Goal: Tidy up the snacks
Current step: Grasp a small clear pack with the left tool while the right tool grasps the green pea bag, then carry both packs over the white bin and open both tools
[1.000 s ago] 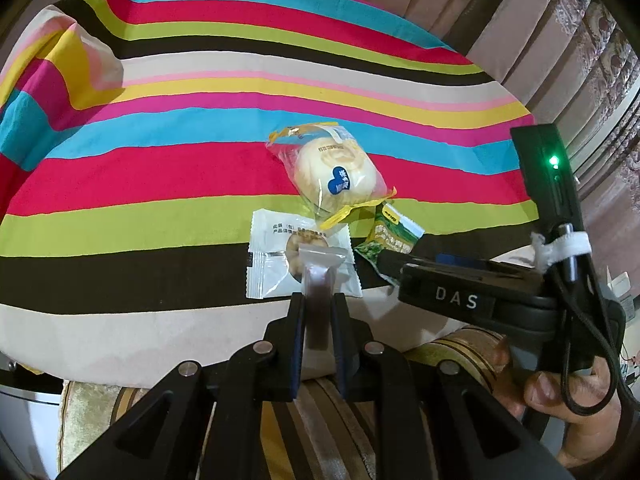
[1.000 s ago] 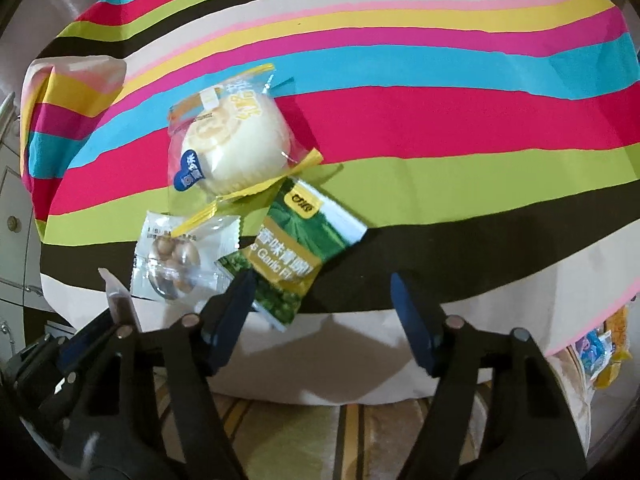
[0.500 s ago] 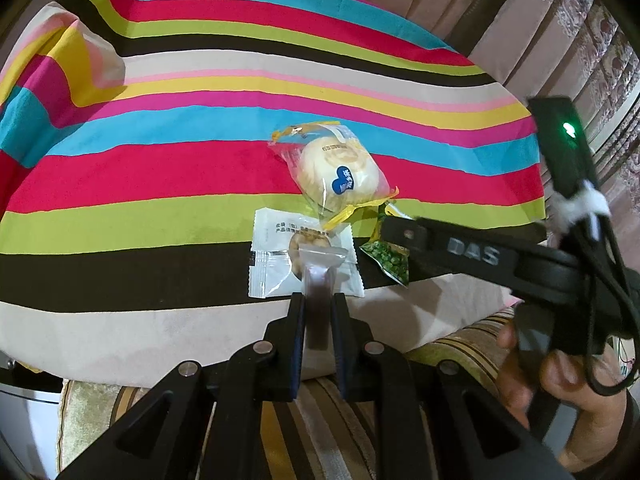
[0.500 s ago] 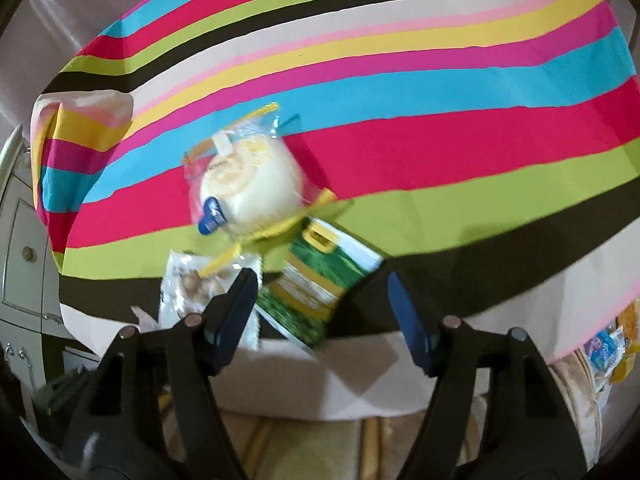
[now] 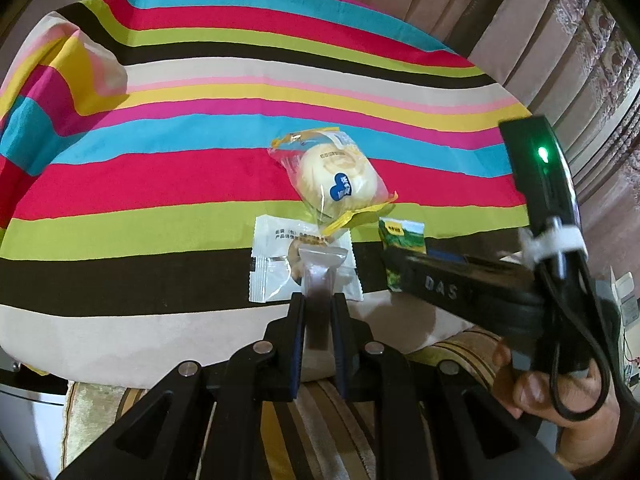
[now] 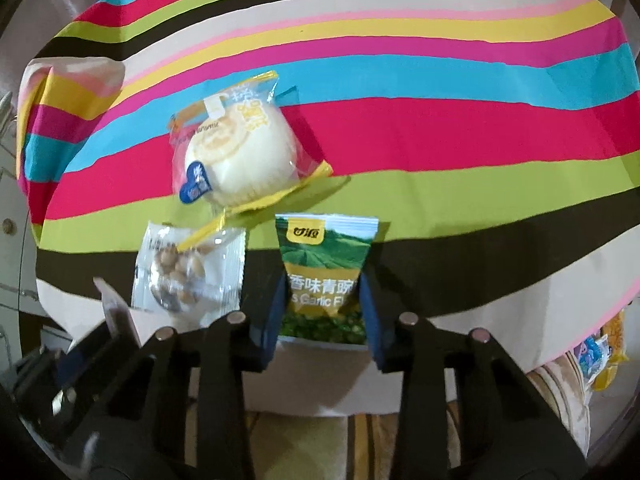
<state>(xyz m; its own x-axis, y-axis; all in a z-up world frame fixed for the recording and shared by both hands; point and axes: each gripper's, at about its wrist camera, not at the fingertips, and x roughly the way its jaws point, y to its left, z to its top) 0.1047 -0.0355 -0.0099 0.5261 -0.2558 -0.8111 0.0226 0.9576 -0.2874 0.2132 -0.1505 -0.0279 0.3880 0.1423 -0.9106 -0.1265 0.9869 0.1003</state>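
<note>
My left gripper (image 5: 318, 304) is shut on a small clear packet with a dark snack (image 5: 320, 280), held just above the near table edge. Behind it lie a white nut packet (image 5: 276, 264) and a wrapped round bun (image 5: 340, 184). My right gripper (image 6: 323, 300) is shut on a green pea packet (image 6: 324, 264), which stands upright between its blue pads; it shows in the left wrist view (image 5: 400, 240) too. The bun (image 6: 236, 168) and the nut packet (image 6: 184, 276) lie to its left. The left gripper's clear packet (image 6: 116, 312) shows at lower left.
The striped tablecloth (image 5: 200, 120) covers the table, with a raised fold at the far left (image 5: 80, 72). Curtains (image 5: 560, 40) hang behind. A striped cushion (image 5: 320, 420) lies below the table edge. More snack bags (image 6: 600, 352) sit at the far right, off the table.
My right gripper has closed on the green pea packet and stood it upright. The left gripper has held still with its clear packet.
</note>
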